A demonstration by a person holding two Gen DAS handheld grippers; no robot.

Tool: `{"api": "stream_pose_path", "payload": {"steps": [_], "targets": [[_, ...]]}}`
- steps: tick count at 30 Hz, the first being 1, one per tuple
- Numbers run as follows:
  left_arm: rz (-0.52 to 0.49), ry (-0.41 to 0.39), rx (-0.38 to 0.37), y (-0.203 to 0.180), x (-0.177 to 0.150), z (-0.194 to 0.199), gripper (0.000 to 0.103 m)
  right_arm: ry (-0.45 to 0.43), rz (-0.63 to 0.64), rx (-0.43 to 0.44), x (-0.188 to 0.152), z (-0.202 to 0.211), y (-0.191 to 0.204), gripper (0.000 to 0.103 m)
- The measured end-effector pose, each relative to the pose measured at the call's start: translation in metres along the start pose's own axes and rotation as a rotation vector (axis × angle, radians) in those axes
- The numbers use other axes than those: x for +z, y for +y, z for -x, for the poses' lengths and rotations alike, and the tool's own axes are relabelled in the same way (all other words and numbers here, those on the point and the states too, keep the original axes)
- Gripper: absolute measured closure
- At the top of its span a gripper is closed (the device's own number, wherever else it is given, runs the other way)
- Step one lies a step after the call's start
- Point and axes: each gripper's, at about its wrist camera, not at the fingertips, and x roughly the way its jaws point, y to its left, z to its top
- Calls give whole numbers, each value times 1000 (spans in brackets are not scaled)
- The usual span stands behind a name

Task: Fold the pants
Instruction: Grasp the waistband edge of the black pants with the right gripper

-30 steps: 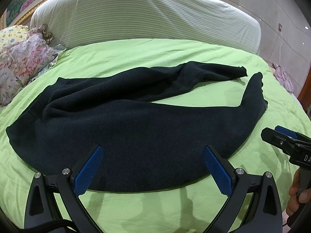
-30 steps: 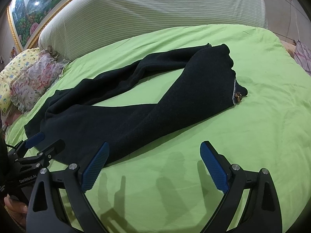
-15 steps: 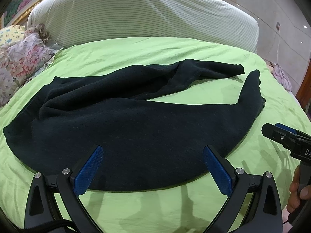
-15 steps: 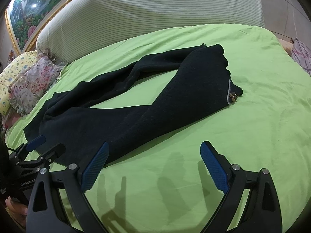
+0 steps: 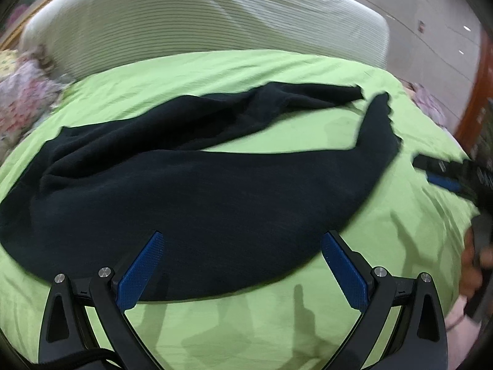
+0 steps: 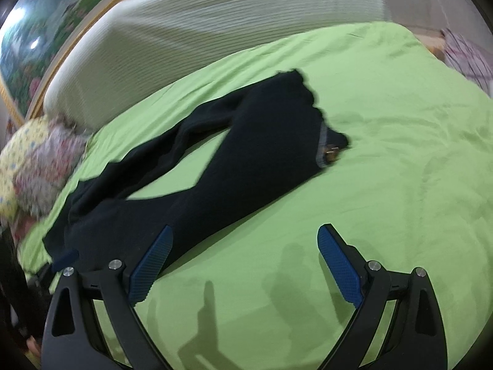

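Both tongs were found spread wide and holding nothing. Left tongs (image 5: 243, 265) hovered over the near edge of the pants (image 5: 191, 197), the blue pads (image 5: 141, 271) framing dark cloth without touching it, as far as the blurred view allowed. Right tongs (image 6: 246, 262) hovered over bare green sheet (image 6: 385, 160), with the pants (image 6: 246, 160) lying ahead and to their left; only the left pad overlapped the cloth in that view.

The pants lay flat and unfolded on the bed, roughly in its middle, in front of the striped headboard (image 5: 200, 21). Their long axis ran crosswise to both tongs, left to right. The wide end lay toward the left, near the flowered pillows (image 6: 34, 166). The two legs ran off to the right and away, parted by a wedge of sheet, their ends close together at the far right. A small metal fitting (image 6: 331, 151) showed at the right-hand end of the nearer leg.

Judged from this layout, no fold had yet been made. The left tongs were the nearer to the cloth, standing directly at the broad near edge. The right tongs, also seen at the right margin of the left view (image 5: 443, 175), stood beside the leg ends and were the better placed for them. A lengthwise fold would likely call for both to grip the near edge and carry it over the far leg.

Motion blur affected both views; fine contact could not be confirmed.
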Motion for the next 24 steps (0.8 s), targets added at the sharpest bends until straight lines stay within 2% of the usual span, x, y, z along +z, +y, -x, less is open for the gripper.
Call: {"api": "stream_pose_path", "payload": {"steps": [3, 4, 5, 7, 10, 12, 14, 15, 17, 22, 24], "targets": [[-76, 22, -30, -12, -6, -7, 1, -10, -87, 22, 10, -6, -22, 11], [-97, 28, -32, -16, -8, -10, 1, -32, -99, 35, 12, -6, -29, 17], [-114, 35, -36, -18, -10, -13, 1, -13, -129, 43, 16, -12, -35, 22], [-133, 50, -45, -22, -11, -19, 1, 14, -188, 66, 21, -24, -45, 38], [-137, 71, -56, -22, -10, -28, 1, 34, -289, 92, 30, -44, -59, 47], [-137, 82, -53, -22, -9, -35, 1, 12, -334, 114, 36, -52, -67, 52], [-134, 95, -50, -22, -9, -40, 1, 33, -375, 120, 39, -63, -68, 76], [-130, 106, -45, -22, -9, -45, 1, 45, -397, 125, 38, -65, -69, 98], [-126, 117, -41, -22, -9, -49, 1, 19, -418, 141, 36, -56, -71, 98], [-136, 115, -57, -23, -6, -48, 1, -101, -353, 122, 27, 15, -75, 98], [-135, 108, -75, -23, -6, -43, 1, -115, -358, 108, 15, 39, -82, 98]]}}
